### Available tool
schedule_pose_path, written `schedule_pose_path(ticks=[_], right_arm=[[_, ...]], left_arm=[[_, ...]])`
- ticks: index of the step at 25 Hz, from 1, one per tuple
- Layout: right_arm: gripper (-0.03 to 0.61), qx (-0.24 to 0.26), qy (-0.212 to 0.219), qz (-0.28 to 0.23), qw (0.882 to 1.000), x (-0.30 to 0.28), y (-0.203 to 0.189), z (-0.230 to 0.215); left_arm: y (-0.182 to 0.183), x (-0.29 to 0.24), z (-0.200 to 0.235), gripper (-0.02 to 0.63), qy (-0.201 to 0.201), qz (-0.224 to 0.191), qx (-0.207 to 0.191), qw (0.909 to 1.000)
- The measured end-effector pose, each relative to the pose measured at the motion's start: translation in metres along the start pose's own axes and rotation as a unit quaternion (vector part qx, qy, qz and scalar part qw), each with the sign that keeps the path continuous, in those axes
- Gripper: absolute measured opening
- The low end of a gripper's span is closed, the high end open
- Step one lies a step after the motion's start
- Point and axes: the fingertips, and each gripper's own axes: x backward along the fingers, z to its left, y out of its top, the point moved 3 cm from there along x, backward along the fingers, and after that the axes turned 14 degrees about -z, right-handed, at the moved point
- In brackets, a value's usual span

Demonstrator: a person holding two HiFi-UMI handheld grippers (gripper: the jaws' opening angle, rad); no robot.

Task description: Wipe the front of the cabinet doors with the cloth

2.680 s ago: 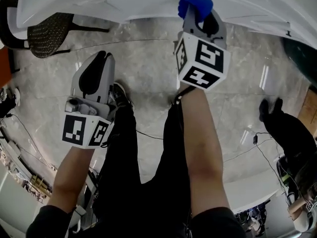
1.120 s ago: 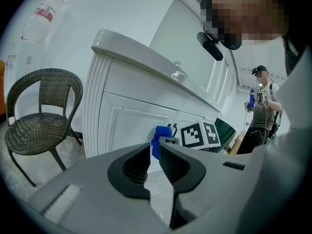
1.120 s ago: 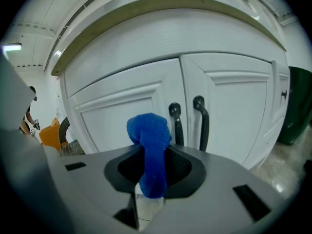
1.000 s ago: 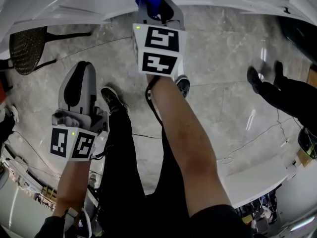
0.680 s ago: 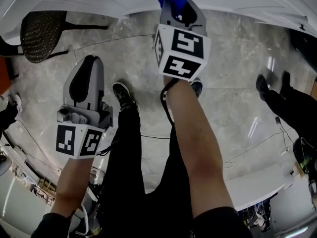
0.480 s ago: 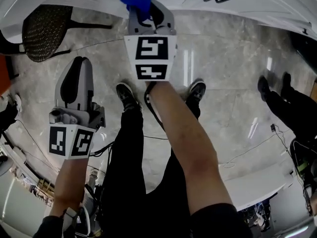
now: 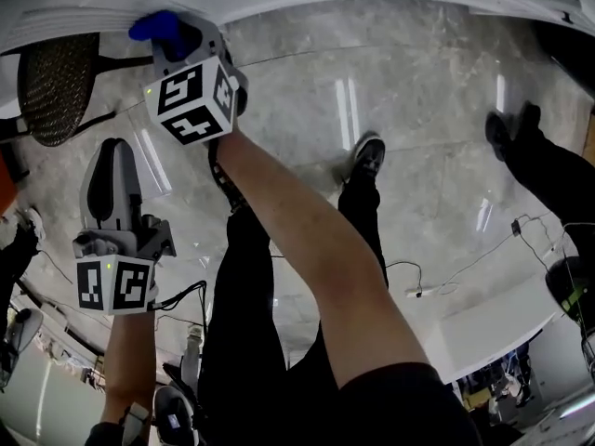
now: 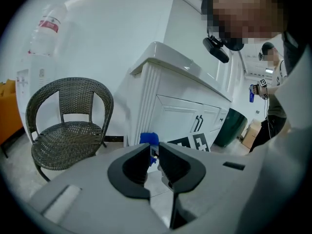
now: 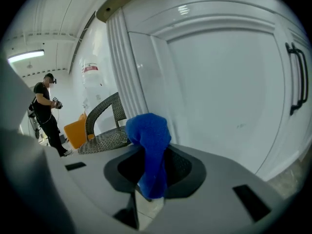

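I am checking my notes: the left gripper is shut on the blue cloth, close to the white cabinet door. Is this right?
Not quite: it is the right gripper, not the left, that is shut on the blue cloth, close to the white cabinet door. The right gripper view shows it.

readable text: none | bottle label [image 8: 48, 23]: red, too small to read | marker cube [image 7: 192, 96]: patterns only
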Motion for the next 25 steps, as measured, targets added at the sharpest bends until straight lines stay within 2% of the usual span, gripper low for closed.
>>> schedule_pose_path(ticks=[3, 8, 12, 15, 20, 25], right_arm=[[0.084, -0.001, -0.012, -0.008, 1.000, 0.013, 0.000, -0.027], [0.086, -0.016, -0.063, -0.005, 0.998, 0.037, -0.003, -0.098], [0.085, -0.001, -0.087, 0.007, 0.996, 0.060, -0.001, -0.155], [0.085, 0.015, -0.095, 0.014, 0.995, 0.076, 0.002, -0.189], [0.085, 0.025, -0.110, 0.022, 0.993, 0.097, 0.006, -0.232], [0.085, 0.033, -0.123, 0.028, 0.991, 0.115, 0.005, -0.255]], left_arm=[[-0.013, -0.010, -0.019, 0.057, -0.006, 0.004, 0.011, 0.9999], [-0.024, -0.036, -0.071, 0.057, -0.030, 0.008, 0.027, 0.9992], [-0.036, -0.054, -0.108, 0.057, -0.047, 0.013, 0.035, 0.9982], [-0.043, -0.064, -0.124, 0.057, -0.045, 0.012, 0.043, 0.9980], [-0.052, -0.076, -0.144, 0.057, -0.043, 0.014, 0.048, 0.9978], [-0.051, -0.083, -0.152, 0.057, -0.047, 0.007, 0.041, 0.9981]])
